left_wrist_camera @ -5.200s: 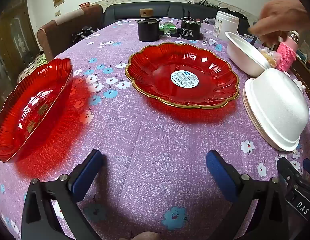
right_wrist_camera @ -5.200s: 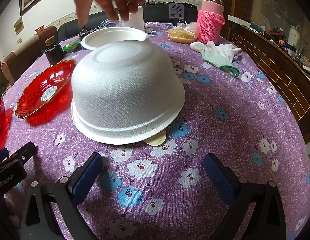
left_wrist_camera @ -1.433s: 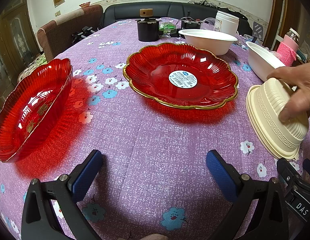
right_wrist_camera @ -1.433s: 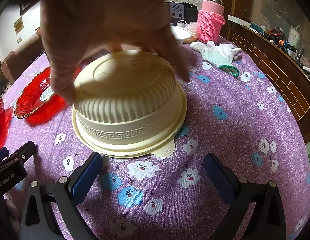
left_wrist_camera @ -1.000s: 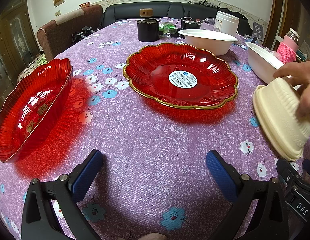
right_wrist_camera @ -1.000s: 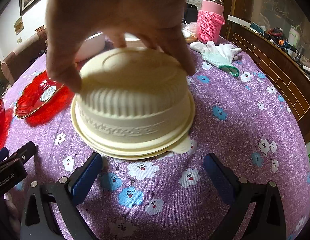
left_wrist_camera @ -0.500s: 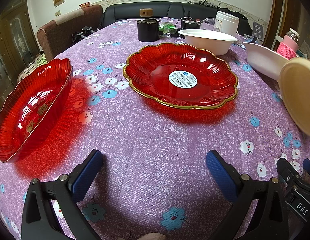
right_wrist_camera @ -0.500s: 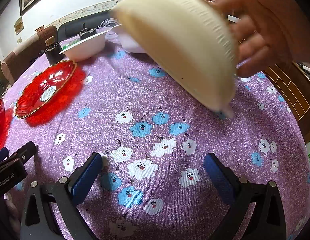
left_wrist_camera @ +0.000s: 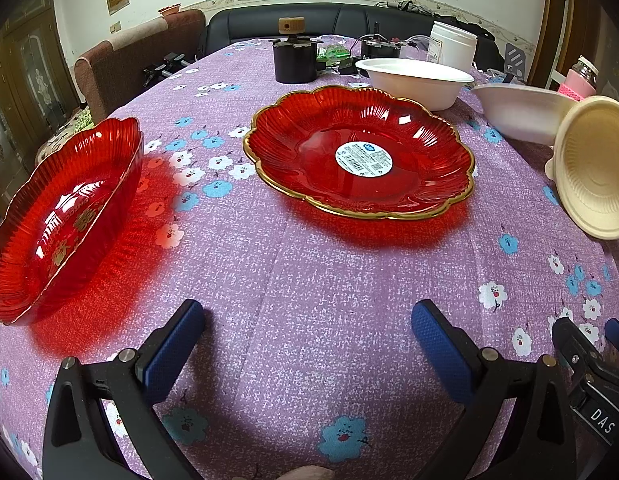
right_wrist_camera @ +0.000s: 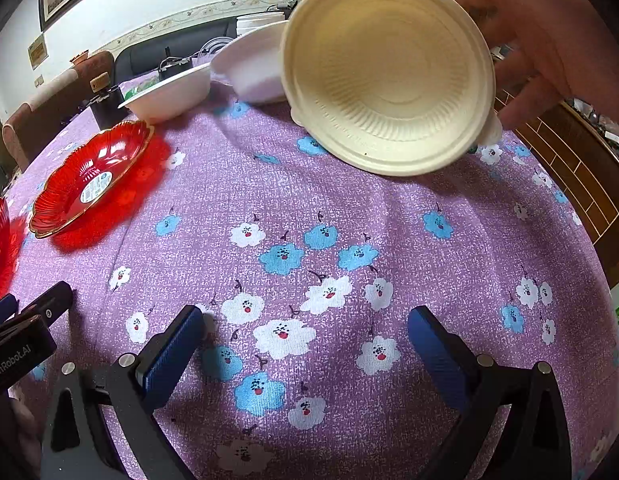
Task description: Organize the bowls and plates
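A bare hand [right_wrist_camera: 549,40] holds a cream ribbed bowl [right_wrist_camera: 385,76] tilted on its edge above the purple flowered tablecloth [right_wrist_camera: 309,240]; the bowl also shows at the right edge of the left wrist view [left_wrist_camera: 593,168]. Two white foam bowls [left_wrist_camera: 413,80] [left_wrist_camera: 521,108] stand upright behind it. A red scalloped plate with a label [left_wrist_camera: 361,156] lies mid-table. A red deep dish [left_wrist_camera: 57,220] sits at the left. My left gripper [left_wrist_camera: 307,344] and right gripper [right_wrist_camera: 301,340] are both open and empty, low over the cloth near the front.
A black pot with a wooden knob [left_wrist_camera: 293,60], a white jar [left_wrist_camera: 453,48] and cables stand at the far end. A pink-sleeved bottle [left_wrist_camera: 579,80] is at the far right. A chair [left_wrist_camera: 137,68] and a dark sofa lie beyond the table.
The hand lifted the white foam bowls off the stack and set them upright at the back, then picked up the cream bowl and turned it over. Both grippers stayed still.
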A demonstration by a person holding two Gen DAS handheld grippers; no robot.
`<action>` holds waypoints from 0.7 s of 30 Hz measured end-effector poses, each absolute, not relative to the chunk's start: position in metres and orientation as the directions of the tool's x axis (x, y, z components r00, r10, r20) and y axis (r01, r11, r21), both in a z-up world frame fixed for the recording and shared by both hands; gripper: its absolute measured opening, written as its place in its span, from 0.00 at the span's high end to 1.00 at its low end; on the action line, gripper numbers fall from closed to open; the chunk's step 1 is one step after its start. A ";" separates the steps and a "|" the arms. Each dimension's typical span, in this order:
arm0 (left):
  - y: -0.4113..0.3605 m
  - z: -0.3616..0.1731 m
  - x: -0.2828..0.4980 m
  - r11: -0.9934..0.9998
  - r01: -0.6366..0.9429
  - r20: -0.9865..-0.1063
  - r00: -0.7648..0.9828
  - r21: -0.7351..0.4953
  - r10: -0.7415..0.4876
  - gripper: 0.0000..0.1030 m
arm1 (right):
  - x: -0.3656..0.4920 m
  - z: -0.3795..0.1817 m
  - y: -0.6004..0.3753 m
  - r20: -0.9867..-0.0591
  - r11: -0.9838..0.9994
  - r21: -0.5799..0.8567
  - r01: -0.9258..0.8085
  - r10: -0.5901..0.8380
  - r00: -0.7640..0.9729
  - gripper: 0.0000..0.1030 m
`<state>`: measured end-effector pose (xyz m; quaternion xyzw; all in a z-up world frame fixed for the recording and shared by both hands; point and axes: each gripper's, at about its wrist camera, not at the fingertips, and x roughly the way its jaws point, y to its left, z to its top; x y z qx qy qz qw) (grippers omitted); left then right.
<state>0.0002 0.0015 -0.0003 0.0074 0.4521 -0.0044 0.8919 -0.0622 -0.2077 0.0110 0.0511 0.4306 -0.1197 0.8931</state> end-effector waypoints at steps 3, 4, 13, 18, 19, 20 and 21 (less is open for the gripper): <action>0.002 0.000 0.000 1.000 0.015 -0.807 0.591 0.009 -0.001 0.00 | -0.062 0.011 -0.208 -0.781 0.966 -0.012 0.258 -0.170 0.601 0.01; 0.001 0.000 0.000 1.000 0.015 -0.807 0.591 0.009 -0.001 0.00 | -0.062 0.011 -0.208 -0.781 0.966 -0.012 0.258 -0.170 0.601 0.01; 0.001 0.000 0.000 1.000 0.015 -0.807 0.591 0.009 -0.001 0.00 | -0.062 0.011 -0.207 -0.781 0.966 -0.012 0.258 -0.170 0.601 0.01; 0.002 0.000 0.000 1.000 0.015 -0.806 0.591 0.009 -0.001 0.00 | -0.062 0.011 -0.207 -0.782 0.966 -0.017 0.257 -0.173 0.599 0.01; 0.001 0.000 0.000 1.000 0.015 -0.806 0.591 0.009 -0.001 0.00 | -0.062 0.011 -0.206 -0.782 0.966 -0.018 0.256 -0.174 0.599 0.01; 0.002 0.000 0.000 1.000 0.015 -0.806 0.591 0.010 -0.001 0.00 | -0.062 0.011 -0.206 -0.781 0.966 -0.017 0.257 -0.173 0.600 0.01; 0.001 0.000 0.000 1.000 0.015 -0.807 0.591 0.010 -0.001 0.00 | -0.063 0.011 -0.206 -0.781 0.966 -0.016 0.257 -0.172 0.600 0.01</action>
